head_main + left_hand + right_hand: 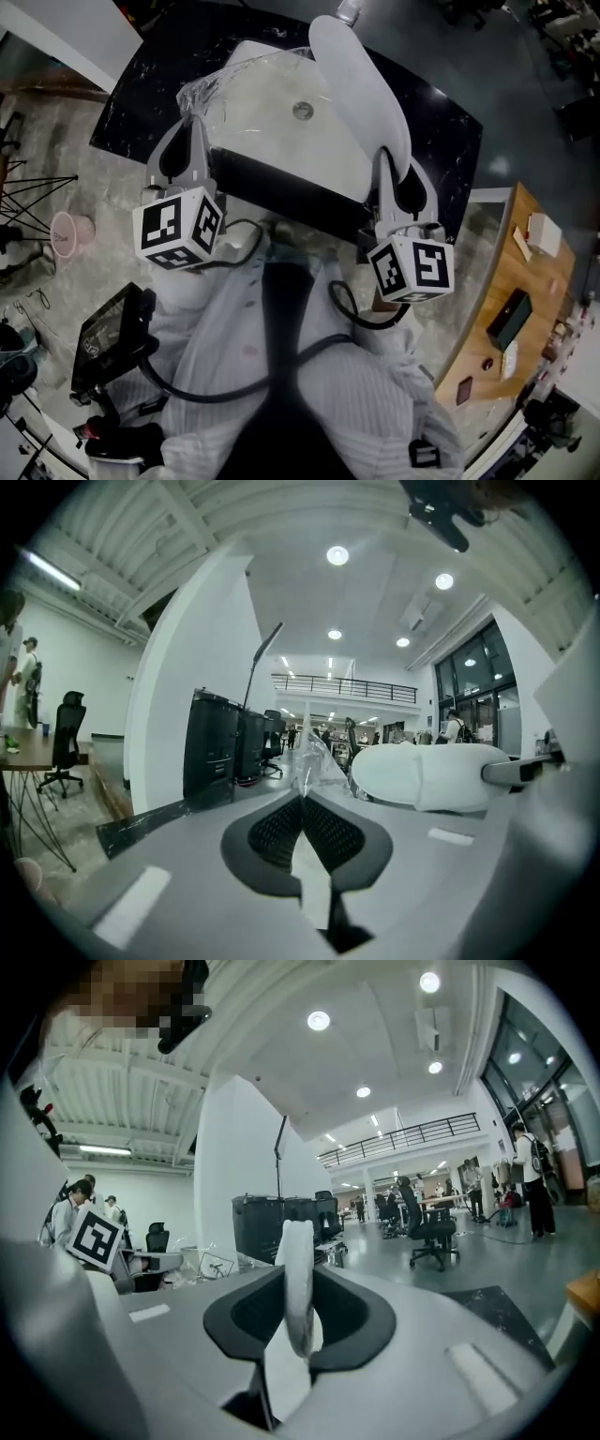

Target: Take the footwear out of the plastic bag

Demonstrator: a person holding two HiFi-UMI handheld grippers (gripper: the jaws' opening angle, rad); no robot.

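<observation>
My left gripper (193, 120) is shut on a corner of the clear plastic bag (211, 86), which crumples up over a pale flat shape. In the left gripper view its jaws (302, 797) pinch thin clear film (307, 761). My right gripper (385, 157) is shut on the edge of a long white slipper (356, 80) that sticks up and away, outside the bag. In the right gripper view the slipper (298, 1260) stands on edge between the pads (298, 1312). From the left gripper view the slipper (427, 775) lies to the right.
A black marble-patterned table (141, 98) lies beneath both grippers. A wooden desk (525, 309) with small items runs along the right. On the floor at the left stand a pink cup (70, 232) and a black device (111, 330). Office chairs and people stand far off.
</observation>
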